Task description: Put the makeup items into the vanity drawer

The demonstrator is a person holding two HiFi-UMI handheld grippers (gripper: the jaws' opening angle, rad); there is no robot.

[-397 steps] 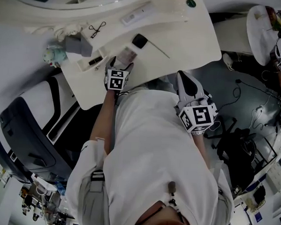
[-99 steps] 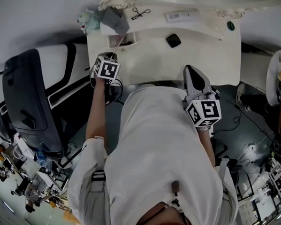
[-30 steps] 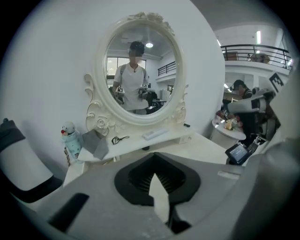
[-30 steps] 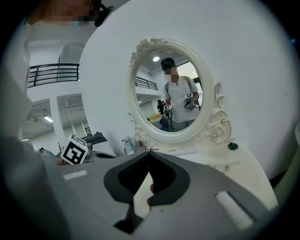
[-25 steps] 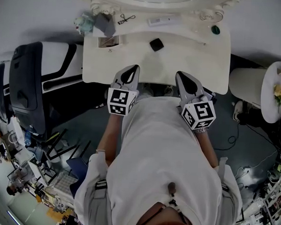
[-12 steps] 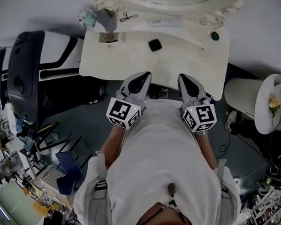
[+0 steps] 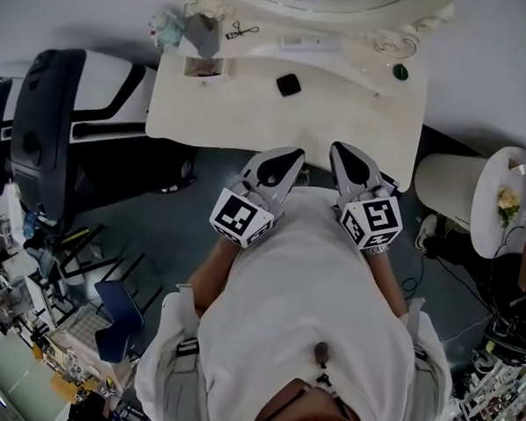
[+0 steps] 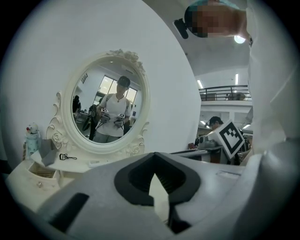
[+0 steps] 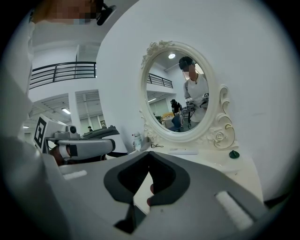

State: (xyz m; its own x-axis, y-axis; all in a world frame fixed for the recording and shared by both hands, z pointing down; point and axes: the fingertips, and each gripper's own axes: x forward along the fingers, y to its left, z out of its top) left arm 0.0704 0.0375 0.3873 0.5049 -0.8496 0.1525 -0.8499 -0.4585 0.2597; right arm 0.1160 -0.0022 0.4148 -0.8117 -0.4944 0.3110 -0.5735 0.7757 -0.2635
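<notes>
Our left gripper [image 7: 288, 158], jaws closed and empty, has pulled back from the drawer [image 7: 203, 67] to beside our closed right gripper [image 7: 343, 155]. The open drawer sits at eleven o'clock. A black compact [image 7: 288, 84] still lies on the vanity [image 7: 356, 113] at twelve, so work seemingly remains.

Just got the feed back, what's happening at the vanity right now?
The person stands back from the white vanity, holding both grippers in front of the chest. The left gripper is shut and empty. The right gripper looks shut too, with a small reddish spot at its jaws I can't identify. The small drawer at the table's left end is open, while a black compact and an eyelash curler lie on top, not yet put away.
</notes>
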